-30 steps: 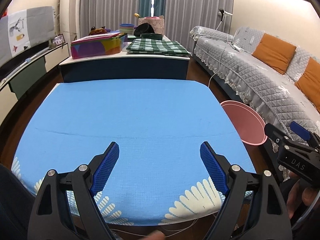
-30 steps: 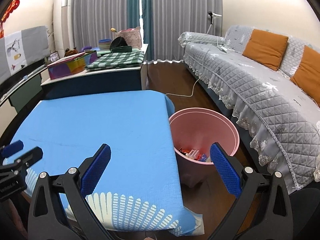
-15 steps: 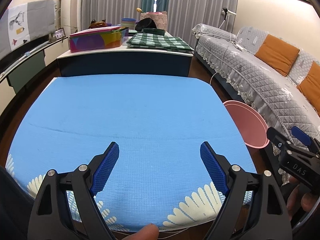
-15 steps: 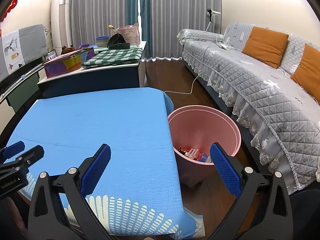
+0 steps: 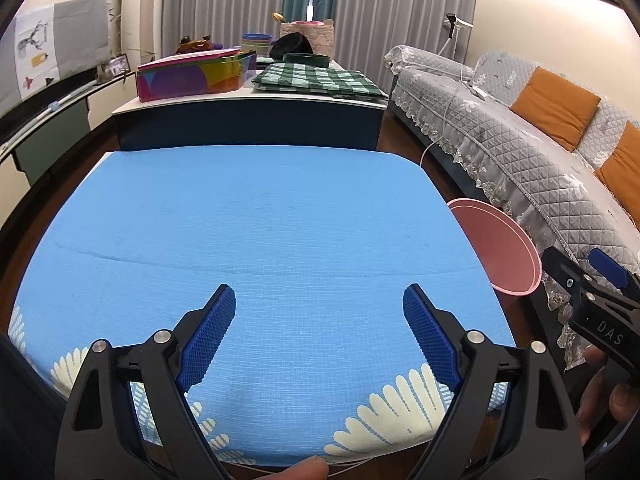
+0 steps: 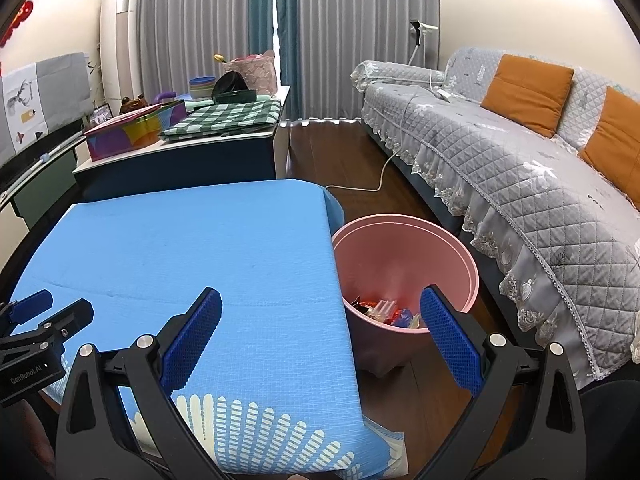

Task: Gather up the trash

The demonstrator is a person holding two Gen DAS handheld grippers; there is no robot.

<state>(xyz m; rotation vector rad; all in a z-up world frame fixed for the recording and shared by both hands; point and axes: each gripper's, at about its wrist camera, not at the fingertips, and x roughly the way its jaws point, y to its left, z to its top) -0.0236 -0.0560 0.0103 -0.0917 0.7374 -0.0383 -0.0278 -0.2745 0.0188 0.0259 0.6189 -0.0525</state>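
1. Left gripper (image 5: 318, 330): jaws opening, nothing between them, over the blue counter (image 5: 260, 240).
2. Right gripper (image 6: 320, 330): spread wide, empty, above the counter's right edge.
3. Trash (image 6: 384, 310) lies in the pink bin (image 6: 404, 256) beside the counter.

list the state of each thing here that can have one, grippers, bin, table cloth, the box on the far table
left gripper: jaws opening, nothing between them
right gripper: open, empty
pink bin: upright on the floor beside the table, wrappers at the bottom
blue tablecloth: spread flat, no trash on it
colourful box: lid on, slightly askew
green checked cloth: folded flat
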